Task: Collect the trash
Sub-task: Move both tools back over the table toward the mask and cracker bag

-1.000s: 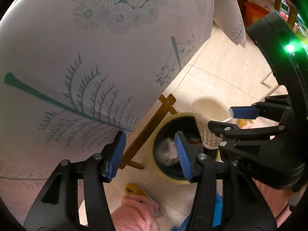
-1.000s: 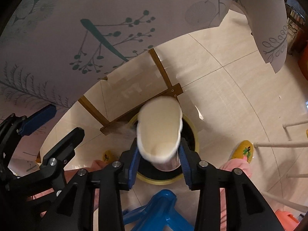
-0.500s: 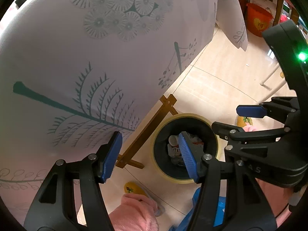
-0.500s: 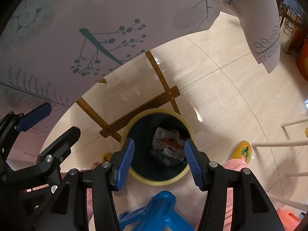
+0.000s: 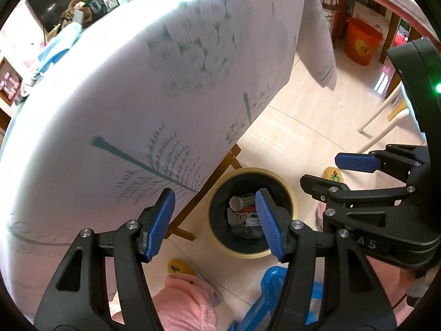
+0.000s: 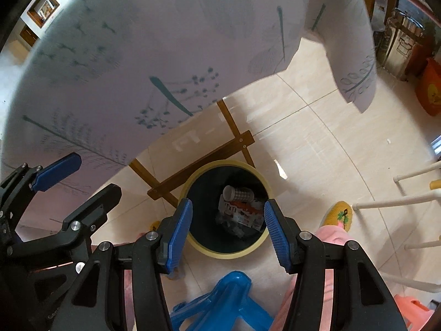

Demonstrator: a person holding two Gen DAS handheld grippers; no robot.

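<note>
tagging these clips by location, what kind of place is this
Most likely a home dining or living area. A table under a leaf-print tablecloth stands on a tiled floor, a small trash bin sits beside its wooden legs, and a framed picture hangs in the background.

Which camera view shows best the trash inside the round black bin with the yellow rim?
The right wrist view: the trash lies unobstructed inside the round black bin with the yellow rim. In the left wrist view, the blue pad of a gripper finger covers part of it.
</note>
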